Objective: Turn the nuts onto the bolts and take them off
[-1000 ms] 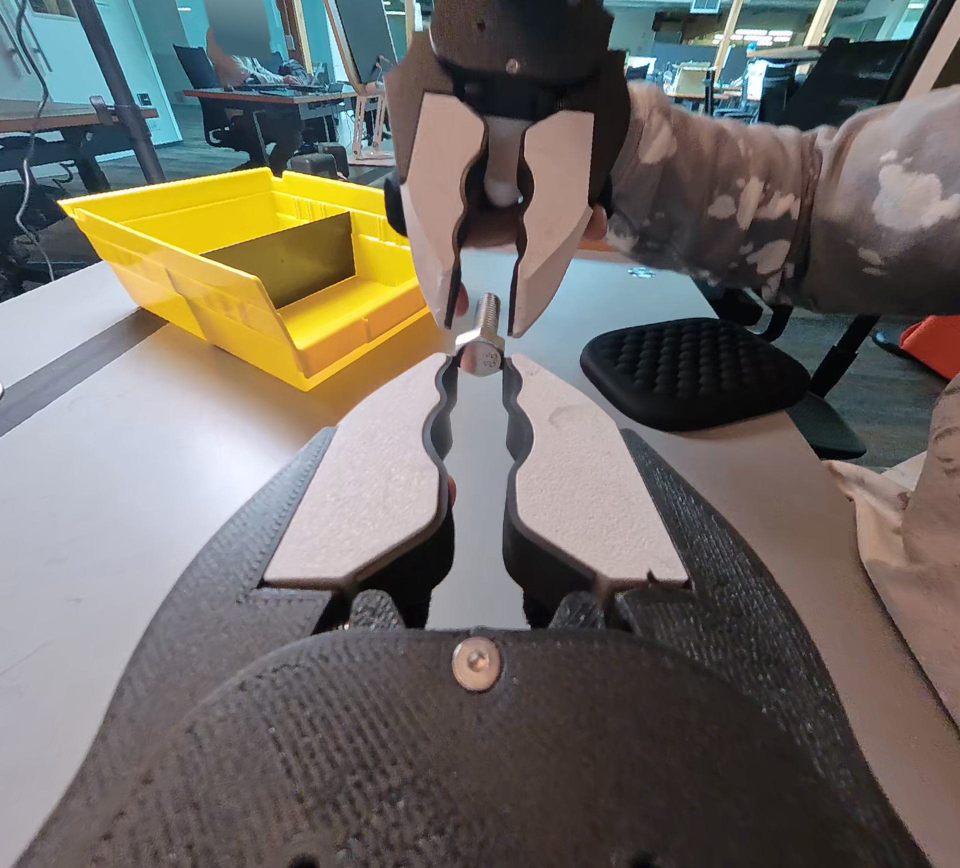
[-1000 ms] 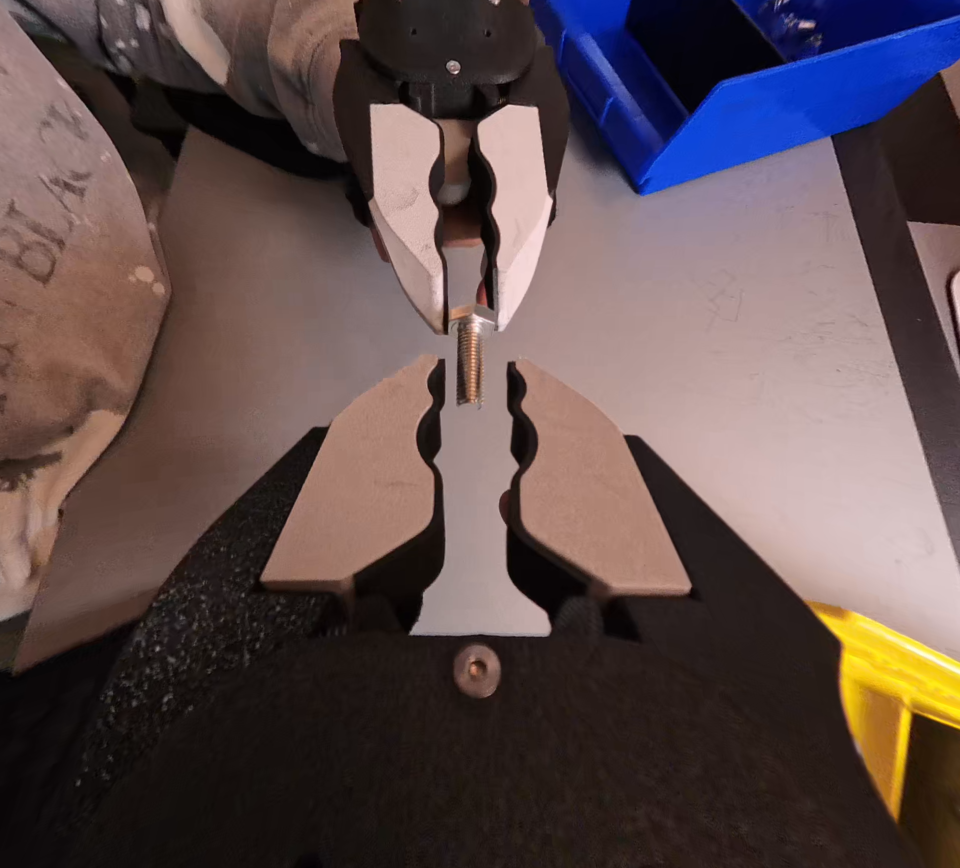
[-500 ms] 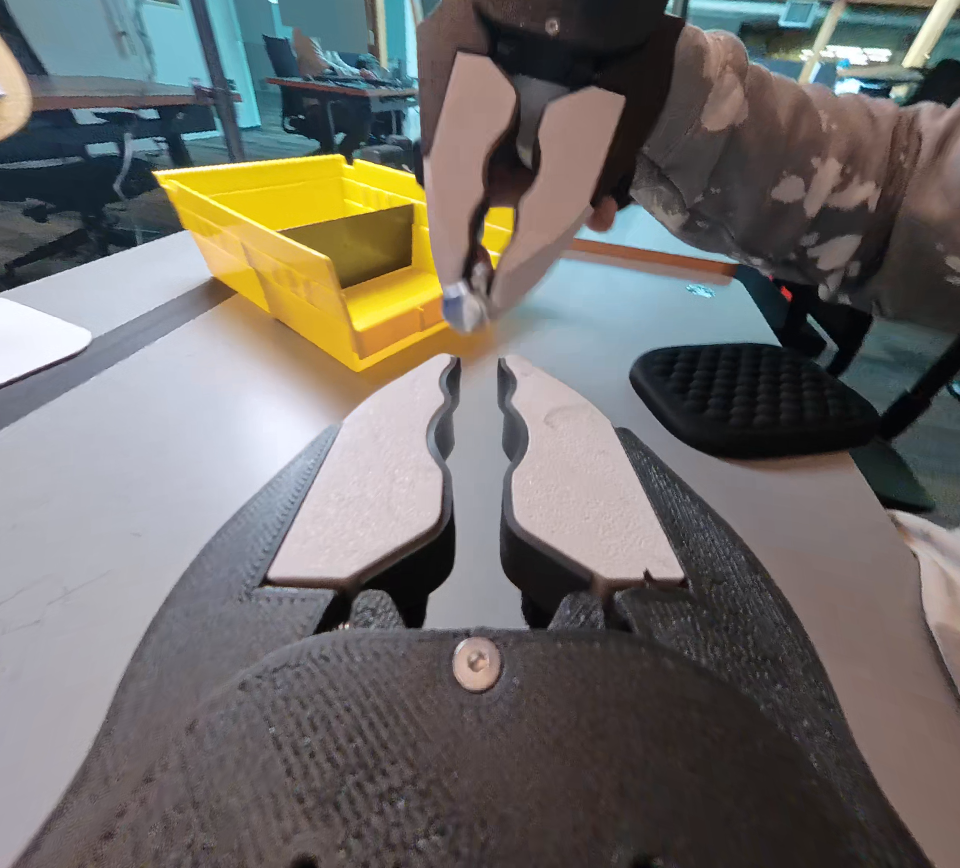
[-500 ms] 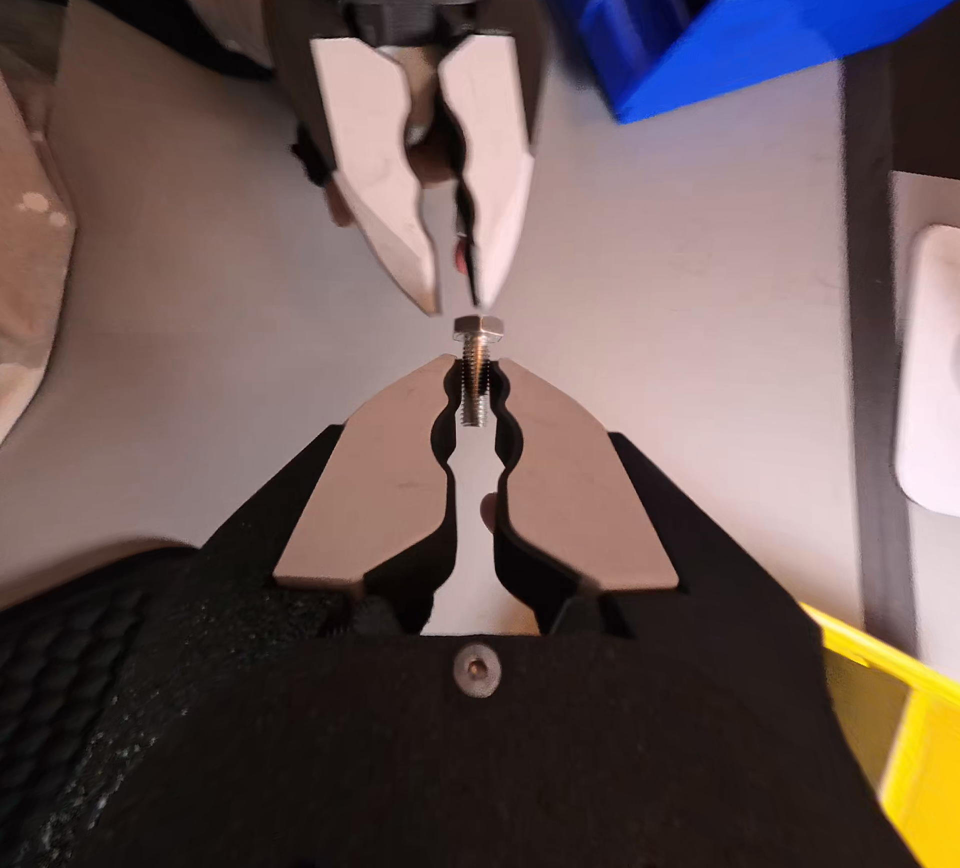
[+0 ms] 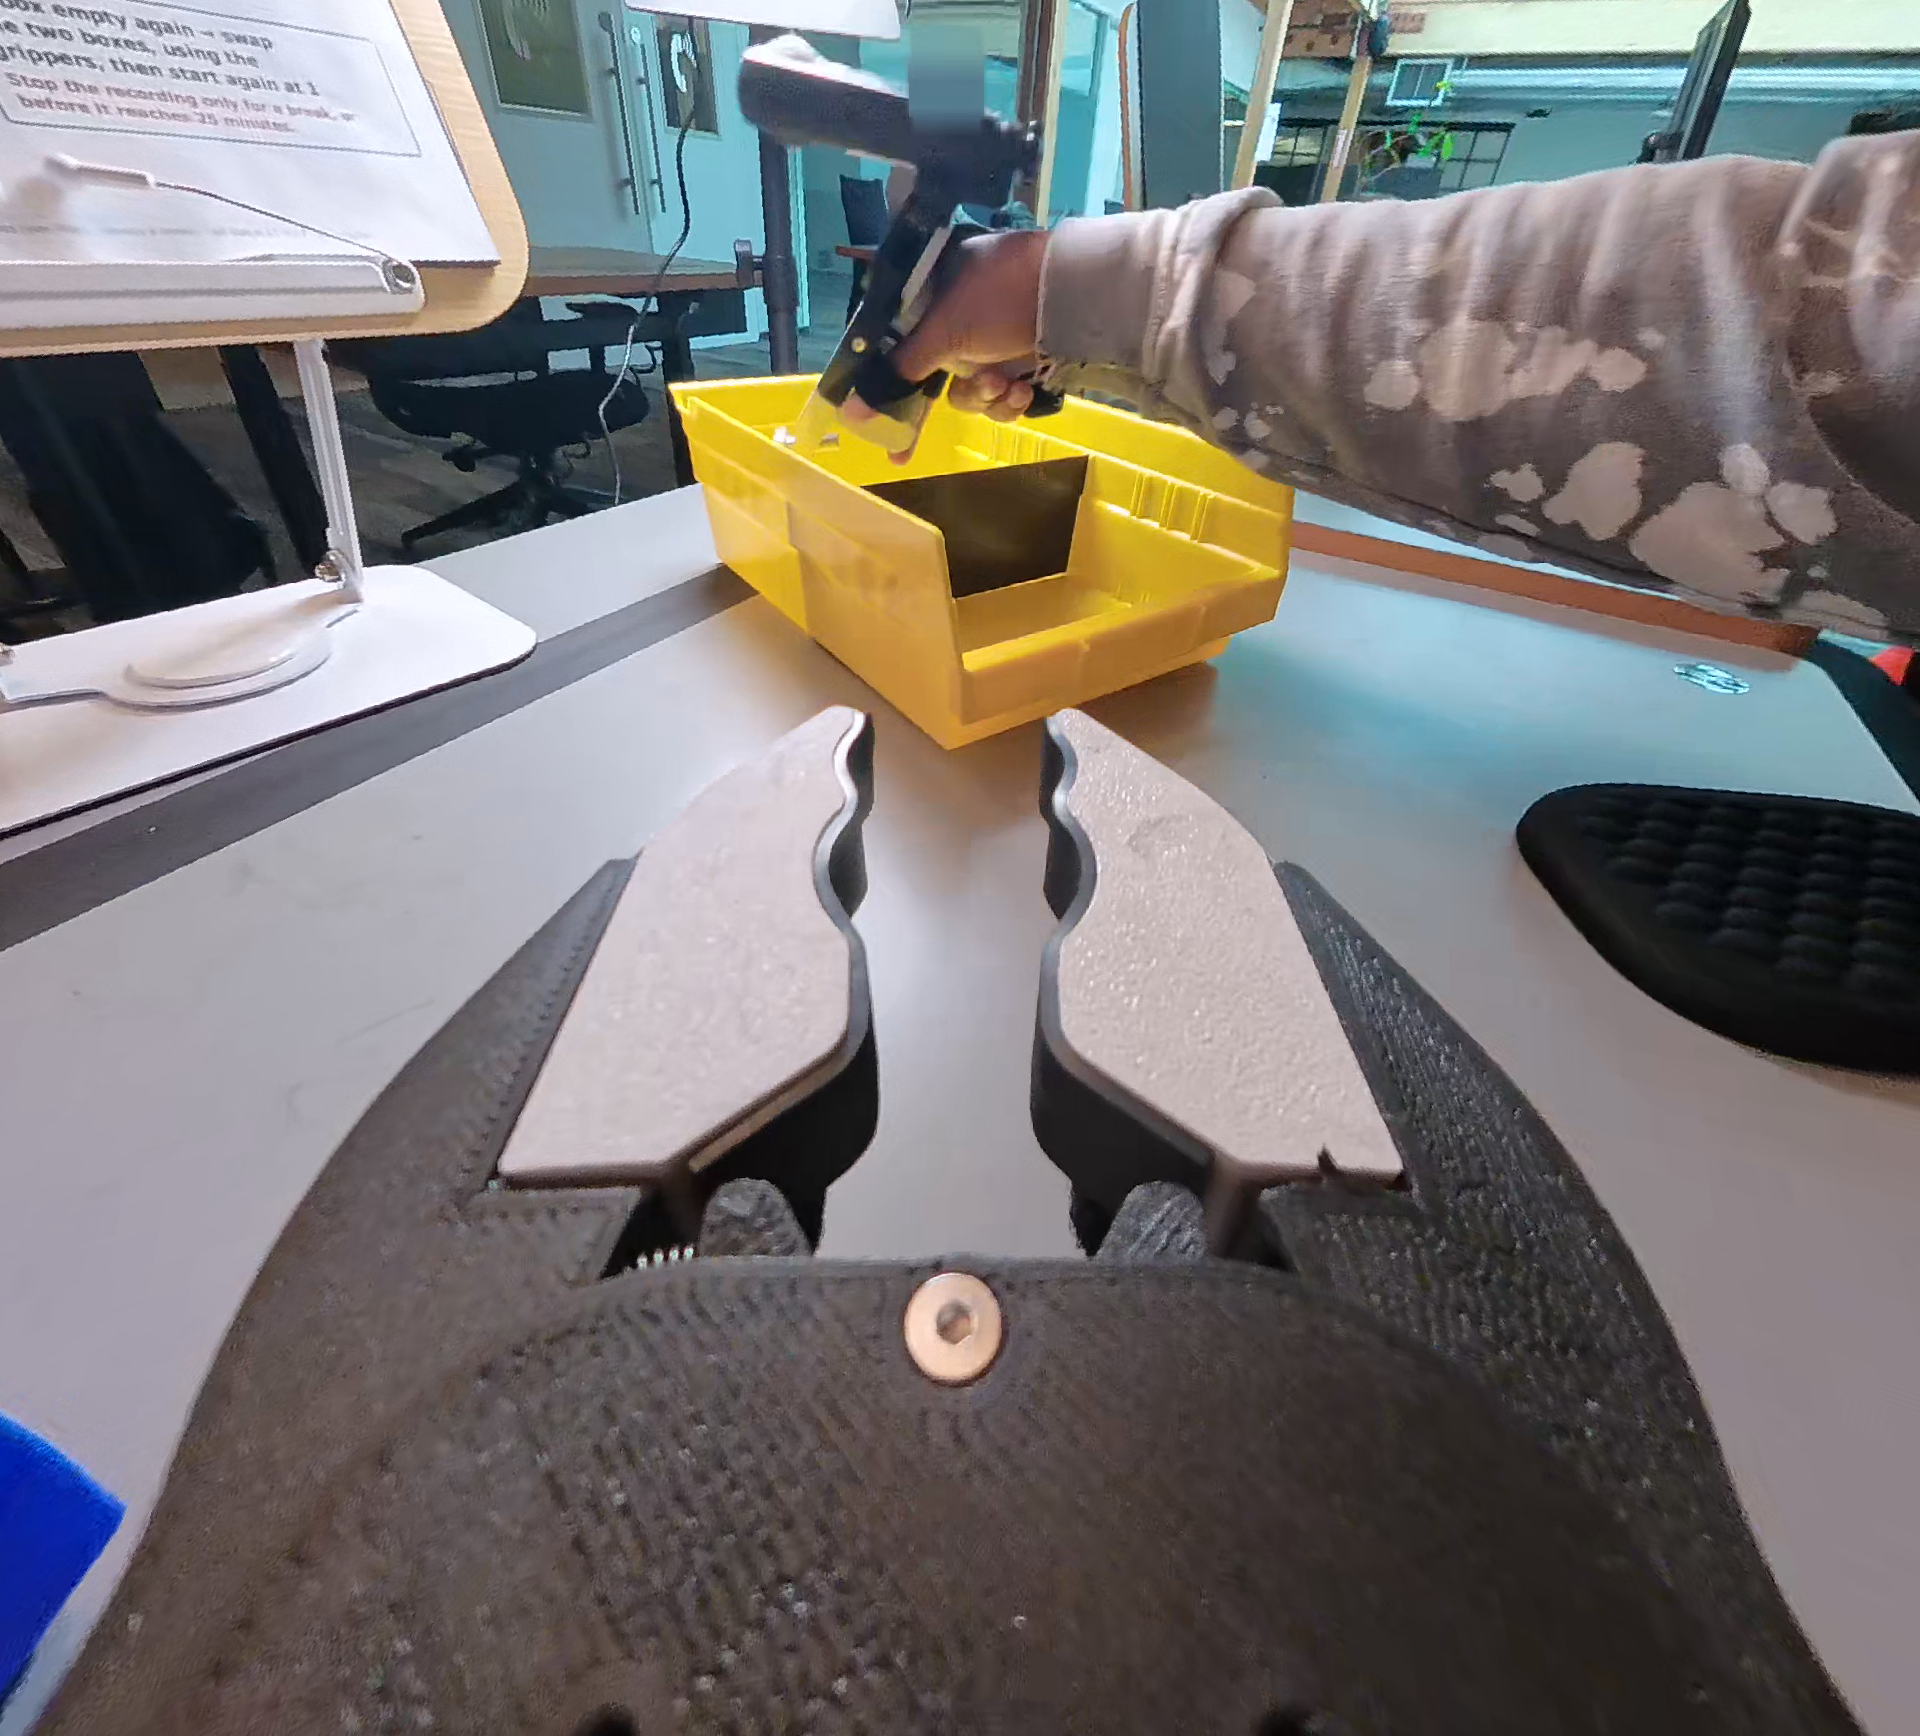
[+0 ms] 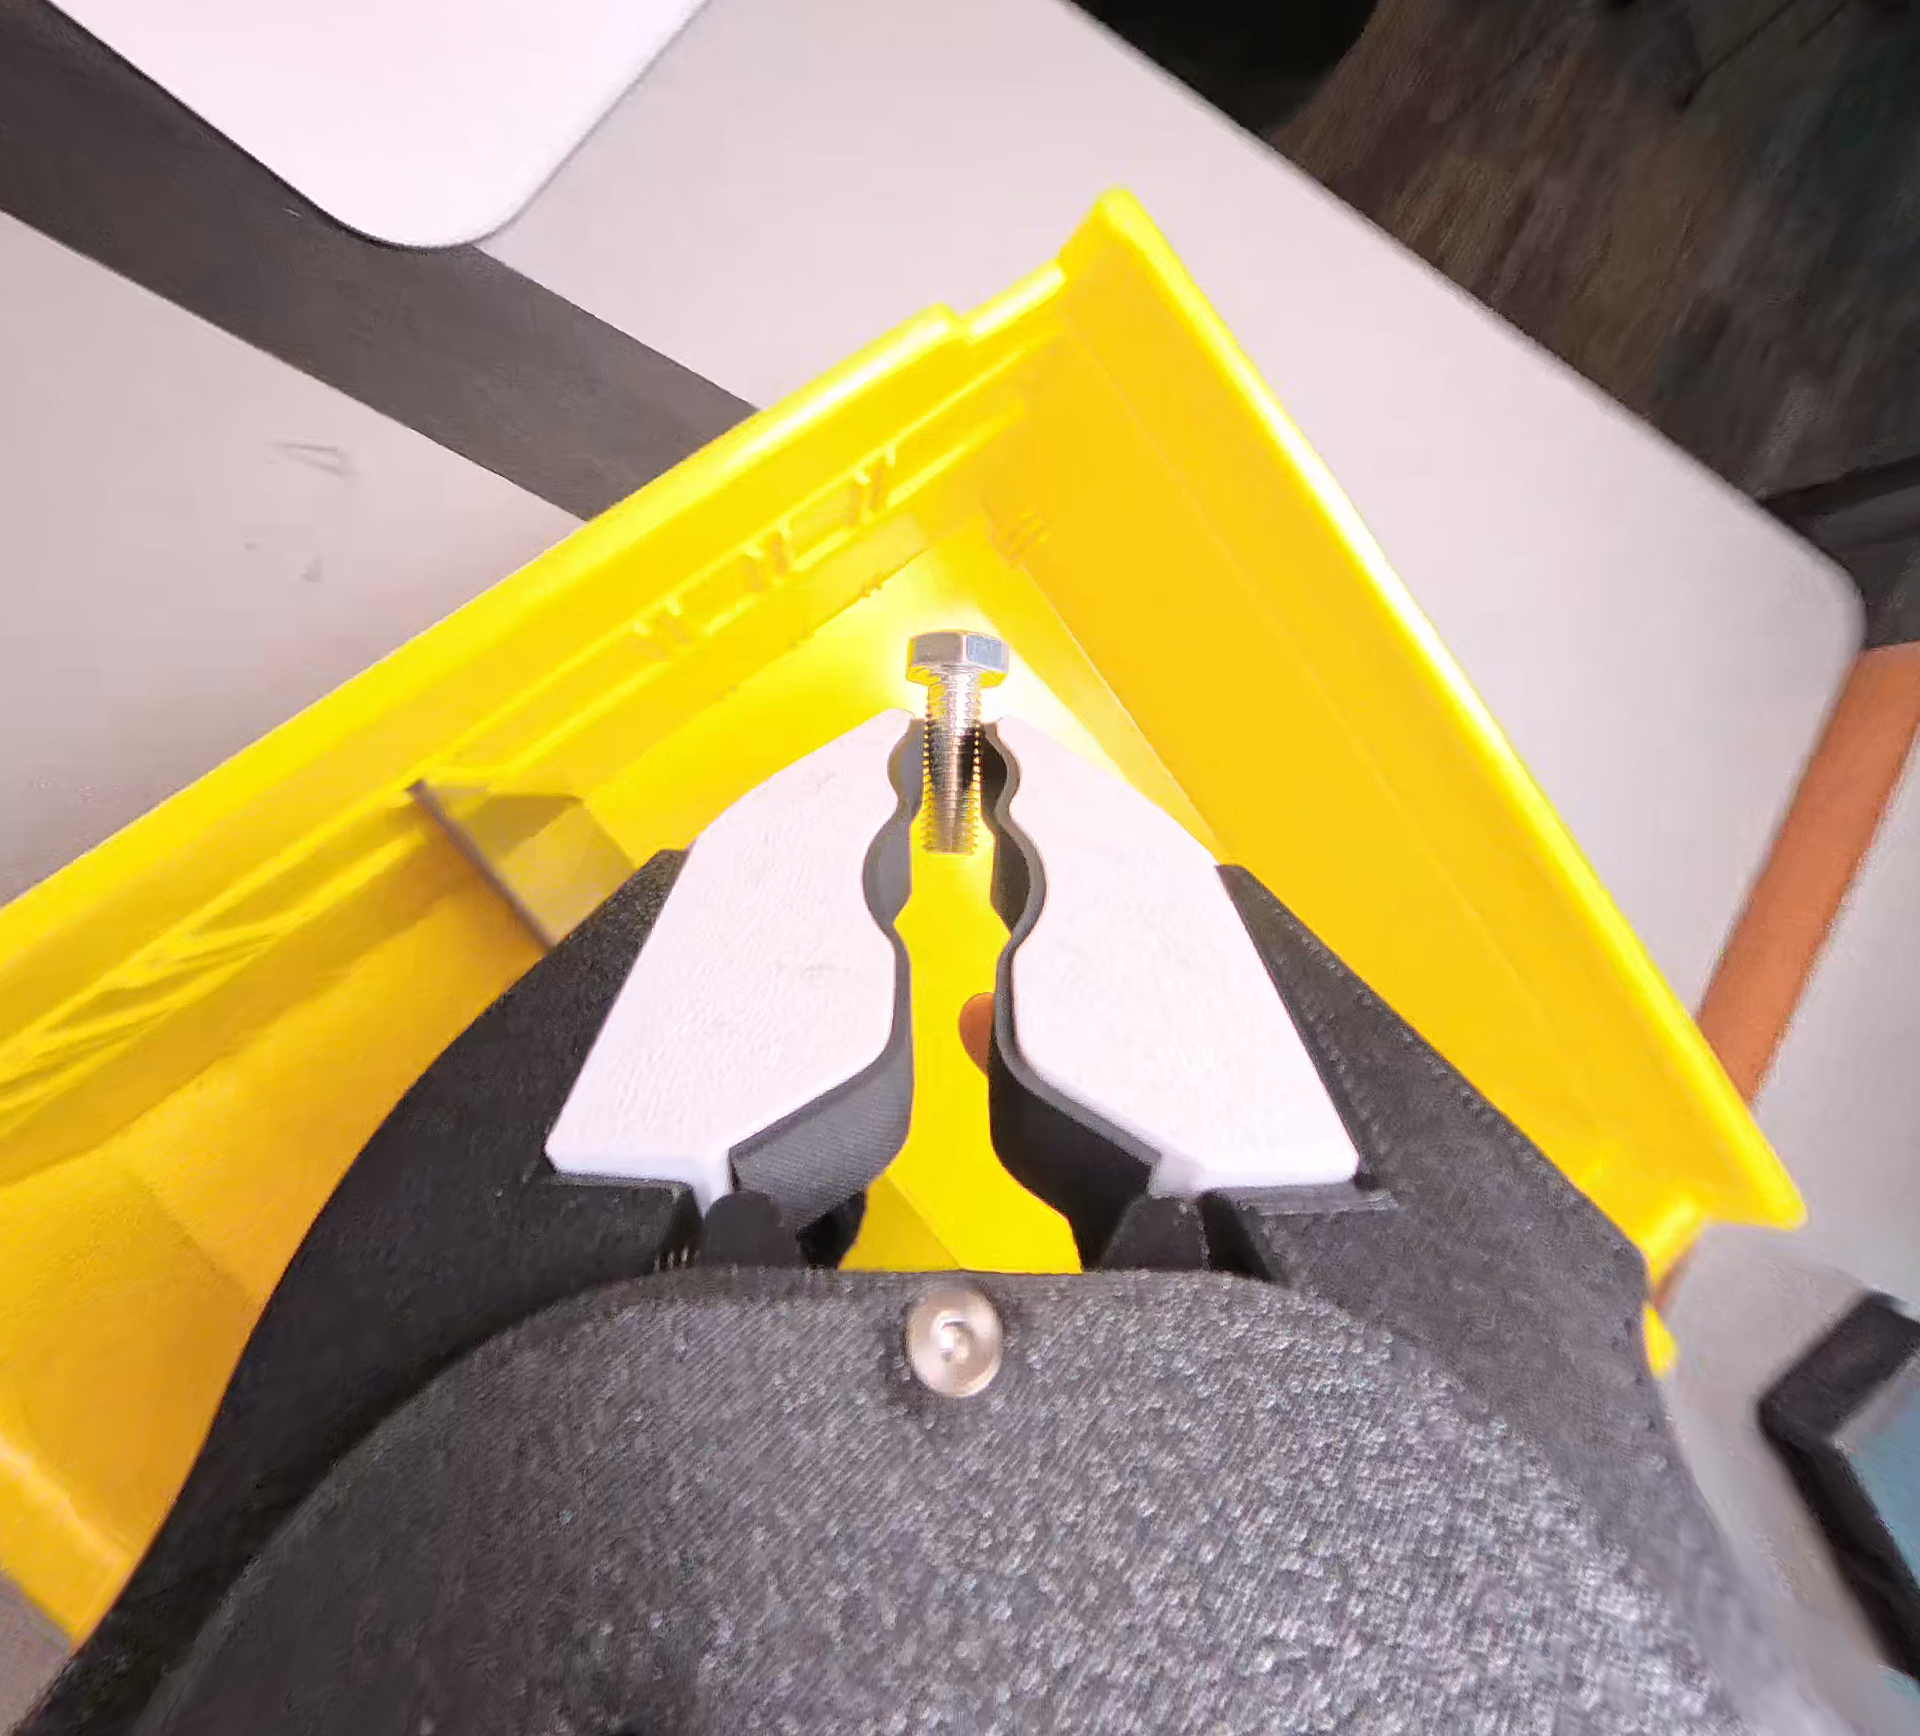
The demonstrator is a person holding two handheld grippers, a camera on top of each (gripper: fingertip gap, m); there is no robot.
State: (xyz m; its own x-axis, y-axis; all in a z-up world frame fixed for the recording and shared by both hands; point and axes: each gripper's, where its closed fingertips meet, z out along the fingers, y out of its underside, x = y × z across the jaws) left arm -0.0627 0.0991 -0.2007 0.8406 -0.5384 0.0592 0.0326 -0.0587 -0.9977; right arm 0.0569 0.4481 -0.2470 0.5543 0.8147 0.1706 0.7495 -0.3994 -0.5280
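My right gripper (image 6: 954,736) is shut on the threaded shank of a silver hex bolt (image 6: 952,751). The bolt's head points forward, past the fingertips. It hangs over the inside back corner of the yellow bin (image 6: 1299,564). In the left wrist view the right gripper (image 5: 821,429) shows far off over the back of the yellow bin (image 5: 883,585), held by a hand in a mottled grey sleeve (image 5: 1455,356). My left gripper (image 5: 954,741) is open and empty, low over the grey table in front of the bin. No nut is in view.
A black divider (image 5: 987,512) stands inside the bin. A white document stand (image 5: 260,637) is at the left. A black textured pad (image 5: 1745,917) is at the right. A dark strip (image 6: 312,273) crosses the table beside the bin. A blue edge (image 5: 42,1530) shows at bottom left. The gap from one gripper's tips to the other's is roughly 35 cm.
The left gripper let go of the bolt's head and opened wider. The right gripper closed on the shank and carried the bolt away to over the yellow bin's back corner.
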